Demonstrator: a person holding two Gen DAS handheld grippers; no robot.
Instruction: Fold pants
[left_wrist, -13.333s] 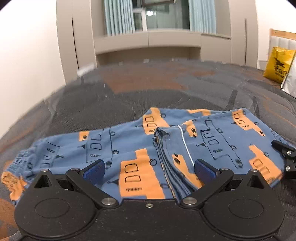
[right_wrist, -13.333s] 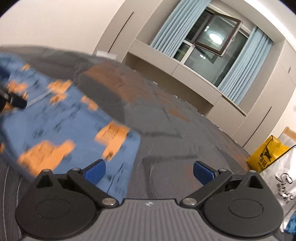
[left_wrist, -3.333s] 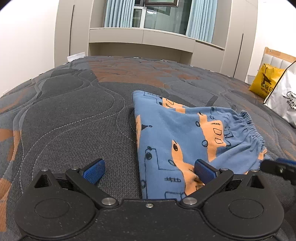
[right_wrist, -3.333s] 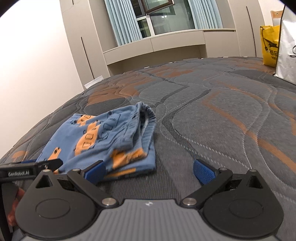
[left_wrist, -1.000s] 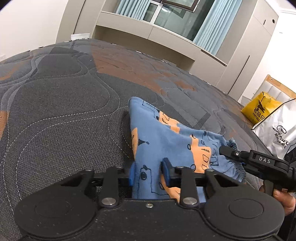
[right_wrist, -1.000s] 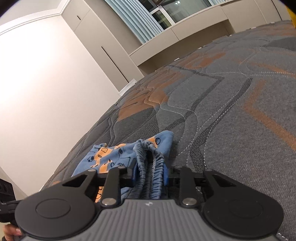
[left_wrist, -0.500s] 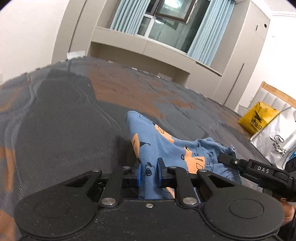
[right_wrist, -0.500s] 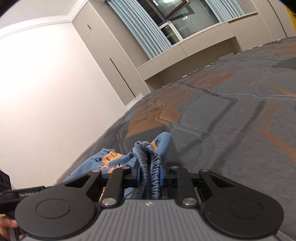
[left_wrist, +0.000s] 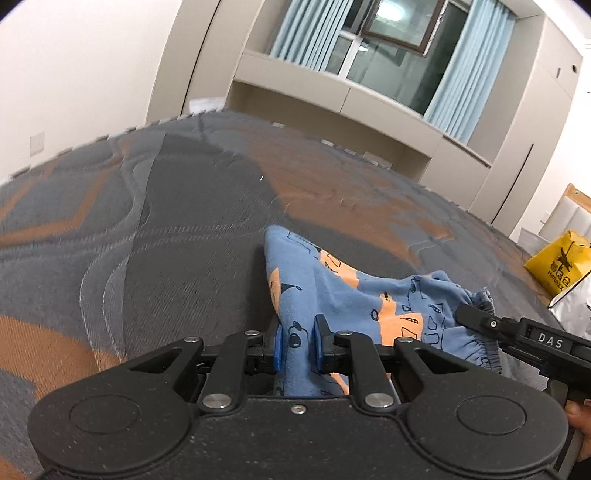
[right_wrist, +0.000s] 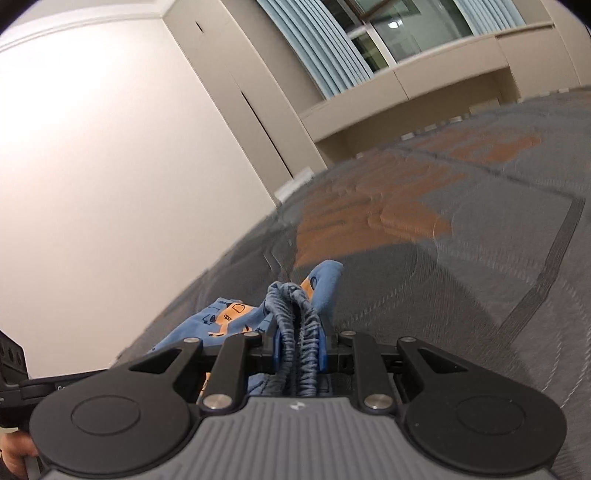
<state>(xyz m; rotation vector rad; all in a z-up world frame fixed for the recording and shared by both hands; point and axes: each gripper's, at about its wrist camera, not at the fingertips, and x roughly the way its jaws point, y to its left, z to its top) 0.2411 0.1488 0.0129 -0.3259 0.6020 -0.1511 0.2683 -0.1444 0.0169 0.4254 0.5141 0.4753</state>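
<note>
The folded blue pants (left_wrist: 351, 299) with orange print hang lifted off the grey and orange quilted mattress (left_wrist: 166, 229). My left gripper (left_wrist: 297, 349) is shut on the near folded edge of the pants. My right gripper (right_wrist: 299, 349) is shut on the bunched elastic waistband (right_wrist: 295, 317) of the pants (right_wrist: 221, 317). The right gripper's black fingers (left_wrist: 480, 321) show at the right of the left wrist view, at the waistband end. The far corner of the pants still touches the mattress.
A yellow bag (left_wrist: 557, 266) and a silver bag (left_wrist: 572, 306) stand at the right edge of the mattress. Beige cabinets (left_wrist: 332, 99) and a curtained window lie beyond. A white wall (right_wrist: 110, 166) is on the left.
Both grippers, open beside the pants 3.3 s ago, closed on them and have raised them. In the last second the views tilted up and the cloth rose further off the mattress.
</note>
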